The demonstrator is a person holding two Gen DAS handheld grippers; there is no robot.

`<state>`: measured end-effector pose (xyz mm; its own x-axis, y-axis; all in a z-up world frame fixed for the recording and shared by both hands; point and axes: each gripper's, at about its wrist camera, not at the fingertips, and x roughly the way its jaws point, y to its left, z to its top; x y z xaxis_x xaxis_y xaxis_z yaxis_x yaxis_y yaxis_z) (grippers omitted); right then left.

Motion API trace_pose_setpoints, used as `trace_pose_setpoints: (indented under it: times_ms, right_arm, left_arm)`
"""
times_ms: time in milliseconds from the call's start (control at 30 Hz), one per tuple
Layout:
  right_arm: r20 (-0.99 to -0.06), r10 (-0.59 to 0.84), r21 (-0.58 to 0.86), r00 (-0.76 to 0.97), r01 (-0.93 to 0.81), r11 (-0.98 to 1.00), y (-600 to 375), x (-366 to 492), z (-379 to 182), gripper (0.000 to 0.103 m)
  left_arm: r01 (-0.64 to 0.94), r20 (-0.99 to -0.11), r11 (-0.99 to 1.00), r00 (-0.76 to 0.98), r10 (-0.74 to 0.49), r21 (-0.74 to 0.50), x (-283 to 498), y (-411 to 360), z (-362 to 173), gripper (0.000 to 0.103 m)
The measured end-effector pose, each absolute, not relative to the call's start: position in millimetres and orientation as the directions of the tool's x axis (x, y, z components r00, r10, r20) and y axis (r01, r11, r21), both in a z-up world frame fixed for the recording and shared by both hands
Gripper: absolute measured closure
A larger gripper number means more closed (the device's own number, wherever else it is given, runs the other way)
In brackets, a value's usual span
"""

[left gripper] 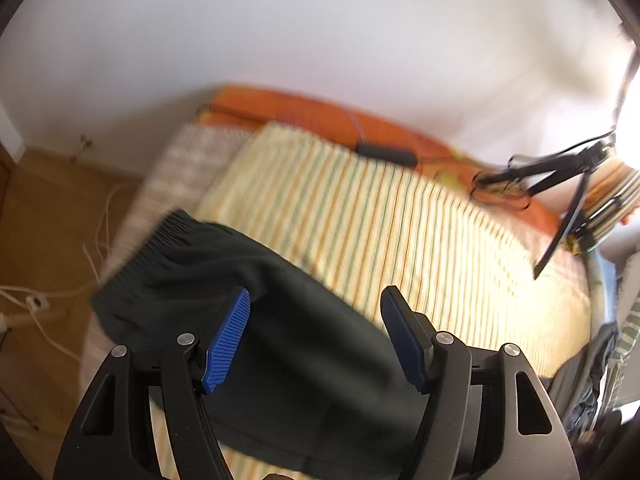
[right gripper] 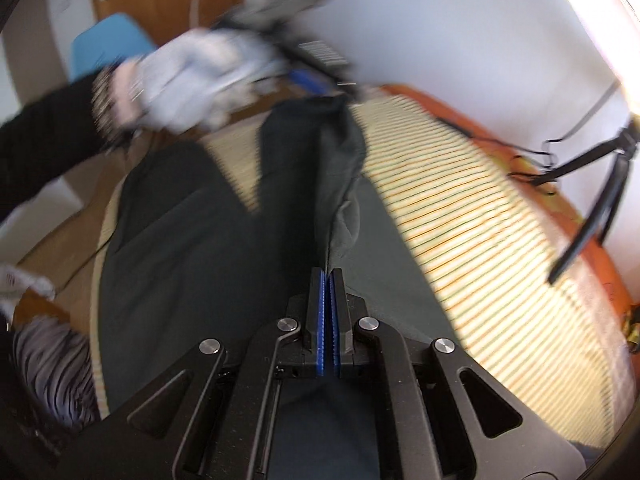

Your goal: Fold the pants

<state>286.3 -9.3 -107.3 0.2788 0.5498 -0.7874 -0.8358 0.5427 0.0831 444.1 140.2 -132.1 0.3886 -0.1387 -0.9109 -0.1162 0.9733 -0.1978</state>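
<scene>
Dark green-black pants (right gripper: 192, 240) lie on a striped yellow cover (right gripper: 480, 232) on a bed. My right gripper (right gripper: 329, 280) is shut on a raised fold of the pants, which runs up from the fingertips as a taut ridge toward my left gripper (right gripper: 316, 76), seen blurred at the far end in a gloved hand. In the left wrist view my left gripper (left gripper: 316, 300) is open, just above the pants (left gripper: 248, 320), whose ribbed waistband (left gripper: 140, 256) lies at the left near the bed's edge.
An orange sheet (left gripper: 320, 112) borders the far side of the bed under a white wall. A black tripod (left gripper: 560, 184) stands on the bed at the right, also in the right wrist view (right gripper: 592, 200). Wooden floor with white cables (left gripper: 44, 292) lies left. A blue chair (right gripper: 108, 44) stands beyond.
</scene>
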Motion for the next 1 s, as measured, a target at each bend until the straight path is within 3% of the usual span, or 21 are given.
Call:
trace_pose_setpoints:
  times_ms: [133, 267, 300, 400, 533, 1000]
  right_arm:
    - [-0.806, 0.533, 0.06, 0.256, -0.862, 0.504, 0, 266, -118, 0.1]
    - [-0.807, 0.529, 0.048, 0.263, -0.863, 0.502, -1, 261, -119, 0.1]
    - [-0.806, 0.53, 0.049, 0.266, -0.861, 0.507, -3, 263, -119, 0.1]
    - [-0.805, 0.521, 0.041, 0.283, -0.85, 0.525, -7, 264, -118, 0.1]
    - [-0.811, 0.491, 0.022, 0.32, -0.821, 0.571, -15, 271, -115, 0.1]
    - [-0.81, 0.468, -0.019, 0.354, -0.813, 0.582, -13, 223, -72, 0.1]
  left_arm:
    - [-0.204, -0.946, 0.955, 0.288, -0.149, -0.213, 452, 139, -160, 0.035]
    - [-0.239, -0.946, 0.953, 0.307, -0.106, -0.185, 449, 145, -172, 0.04]
    - [-0.252, -0.935, 0.946, 0.339, -0.11, -0.202, 446, 150, -172, 0.047]
    - [-0.255, -0.922, 0.948, 0.377, -0.084, -0.191, 441, 160, -172, 0.096]
    - [-0.245, -0.883, 0.935, 0.453, -0.124, -0.257, 422, 176, -164, 0.101]
    - [-0.219, -0.736, 0.876, 0.647, -0.201, -0.431, 296, 219, -97, 0.101]
